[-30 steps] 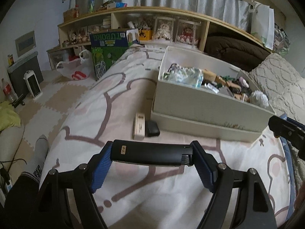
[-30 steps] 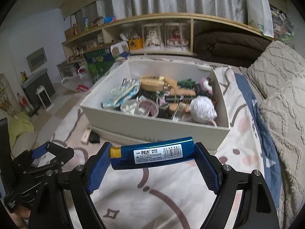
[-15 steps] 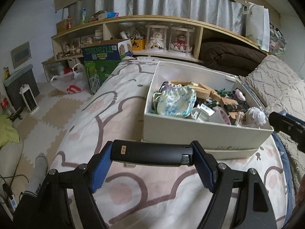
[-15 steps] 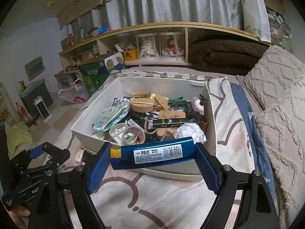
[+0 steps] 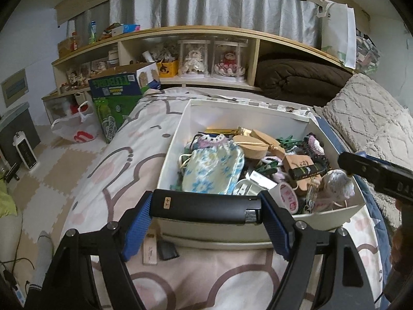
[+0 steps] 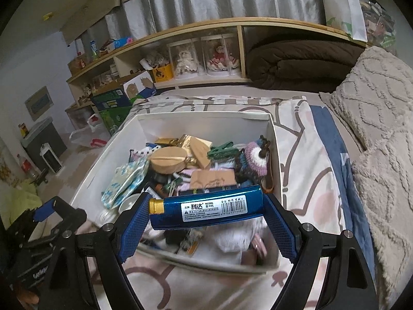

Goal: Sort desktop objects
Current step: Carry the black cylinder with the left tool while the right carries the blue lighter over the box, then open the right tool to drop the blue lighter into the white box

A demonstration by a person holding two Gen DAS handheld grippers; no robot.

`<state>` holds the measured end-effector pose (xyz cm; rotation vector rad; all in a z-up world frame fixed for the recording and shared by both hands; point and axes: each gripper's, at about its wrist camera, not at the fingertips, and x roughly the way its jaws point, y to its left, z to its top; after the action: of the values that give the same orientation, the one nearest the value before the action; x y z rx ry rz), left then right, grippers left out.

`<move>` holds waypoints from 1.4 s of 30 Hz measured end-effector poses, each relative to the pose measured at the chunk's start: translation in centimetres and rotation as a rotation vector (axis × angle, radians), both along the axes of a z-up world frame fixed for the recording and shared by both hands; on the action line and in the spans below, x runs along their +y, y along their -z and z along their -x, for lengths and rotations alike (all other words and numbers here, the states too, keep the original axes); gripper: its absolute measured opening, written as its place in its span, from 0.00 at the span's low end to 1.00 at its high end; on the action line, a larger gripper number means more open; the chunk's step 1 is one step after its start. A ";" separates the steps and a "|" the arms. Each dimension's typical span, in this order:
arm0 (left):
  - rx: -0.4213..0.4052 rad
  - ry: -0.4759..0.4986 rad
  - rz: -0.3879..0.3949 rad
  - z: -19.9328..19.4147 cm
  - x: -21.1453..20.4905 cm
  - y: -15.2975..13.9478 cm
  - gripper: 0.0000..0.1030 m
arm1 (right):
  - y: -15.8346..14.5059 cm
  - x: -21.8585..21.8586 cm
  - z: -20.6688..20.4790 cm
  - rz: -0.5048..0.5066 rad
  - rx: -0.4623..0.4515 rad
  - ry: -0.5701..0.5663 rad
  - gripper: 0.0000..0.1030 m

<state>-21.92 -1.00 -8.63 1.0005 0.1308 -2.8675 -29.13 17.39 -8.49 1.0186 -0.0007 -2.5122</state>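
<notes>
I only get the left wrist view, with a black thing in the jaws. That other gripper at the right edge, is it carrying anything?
Observer: Yes. The right gripper is shut on a blue can, held crosswise between its jaws.
Operator: Any markings on it?
Observer: A white label with a barcode faces the right wrist camera, and a gold cap sits on the can's left end in that view.
Operator: Where is it compared with the box?
Observer: In that view the can appears to hang over the near end of the box, above the clutter inside.
</notes>
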 end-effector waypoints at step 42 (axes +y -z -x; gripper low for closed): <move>-0.058 0.032 -0.081 5.7 0.8 -0.5 0.77 | 1.9 0.6 -1.1 -0.009 -0.059 0.008 1.00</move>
<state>-27.57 -0.17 -8.13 1.1085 0.2308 -2.8796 -28.07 17.95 -10.41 1.0977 -0.0116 -2.4906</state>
